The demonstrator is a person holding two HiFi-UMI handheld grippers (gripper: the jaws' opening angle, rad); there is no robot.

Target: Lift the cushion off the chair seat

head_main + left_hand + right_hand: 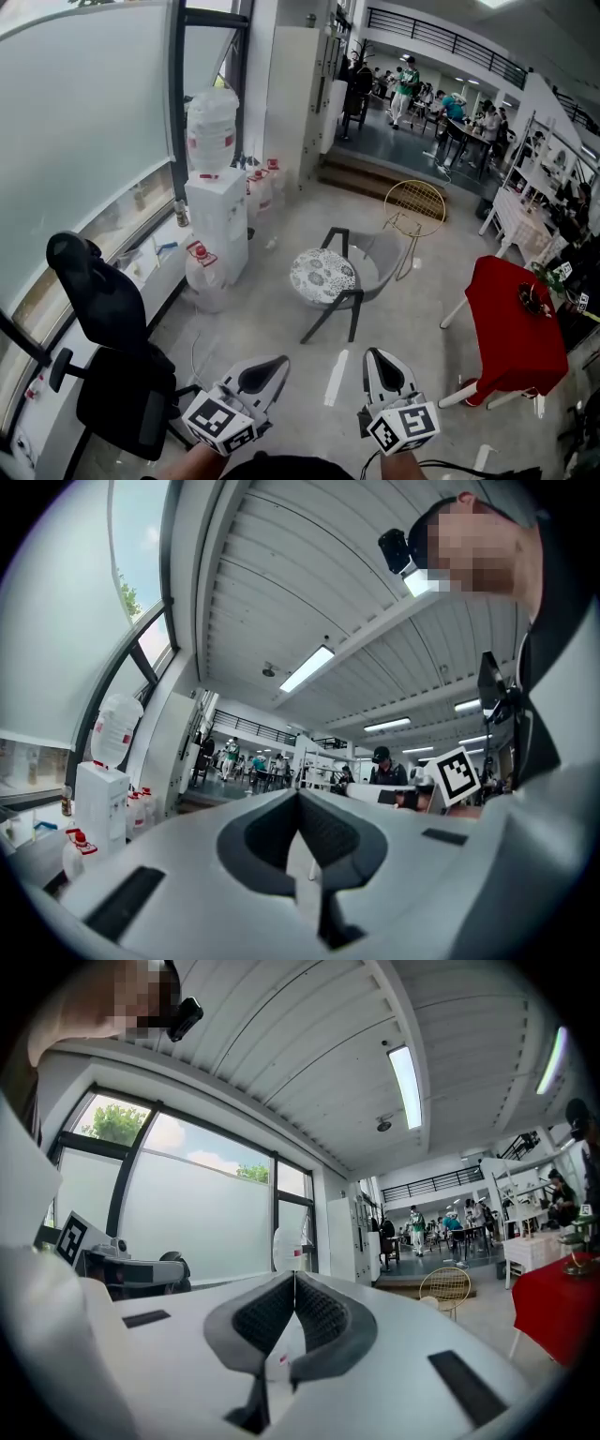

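One round cushion (322, 275), pale with a fine mottled pattern, lies on the seat of one grey shell chair (384, 258) with dark angled legs. It is well ahead of both pairs of jaws, roughly between their lines. One black office chair (108, 319) stands left of the left gripper (279, 361). One worktop draped in red cloth (511, 323) stands right of the right gripper (372, 354). Both pairs of white jaws, lined with dark ribbed pads, are closed tip to tip, holding and touching nothing.
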